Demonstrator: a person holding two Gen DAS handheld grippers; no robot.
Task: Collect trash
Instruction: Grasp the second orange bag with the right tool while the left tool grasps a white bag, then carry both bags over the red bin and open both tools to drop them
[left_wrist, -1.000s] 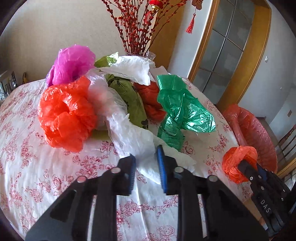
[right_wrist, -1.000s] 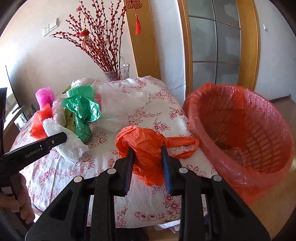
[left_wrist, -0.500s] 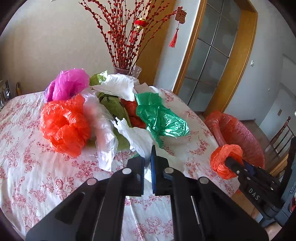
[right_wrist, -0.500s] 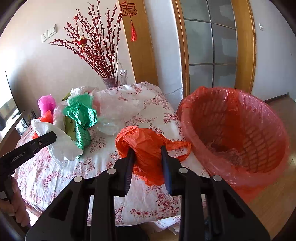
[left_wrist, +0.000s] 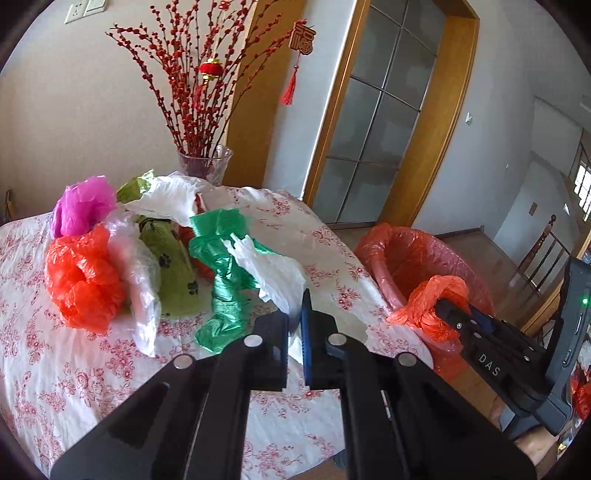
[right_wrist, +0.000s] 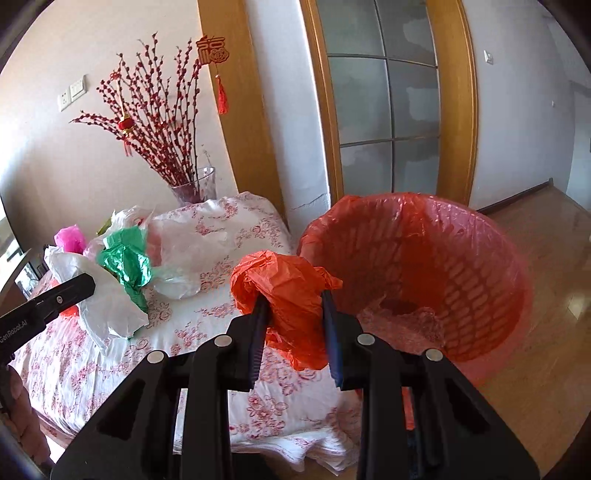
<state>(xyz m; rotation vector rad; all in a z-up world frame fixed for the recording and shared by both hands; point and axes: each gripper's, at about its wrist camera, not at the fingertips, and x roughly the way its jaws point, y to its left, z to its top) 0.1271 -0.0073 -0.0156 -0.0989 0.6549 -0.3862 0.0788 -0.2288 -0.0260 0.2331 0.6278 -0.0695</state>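
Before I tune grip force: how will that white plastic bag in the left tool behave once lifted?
The white bag is crumpled thin film, so probably floppy and very light. It trails from the left tool, so it may snag the green bag. The glossy film could slip.

A heap of crumpled plastic bags (left_wrist: 122, 266) is lying on the round table under a floral cloth (left_wrist: 74, 376), with the glass vase of red-berried branches (left_wrist: 204, 162) standing behind it. The red-lined plastic basket (right_wrist: 424, 280) is sitting to the table's right, seemingly on the floor.

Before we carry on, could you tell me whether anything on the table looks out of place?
Yes: crumpled plastic bags lie heaped on the floral tablecloth beside the vase, rather than in the lined bin.
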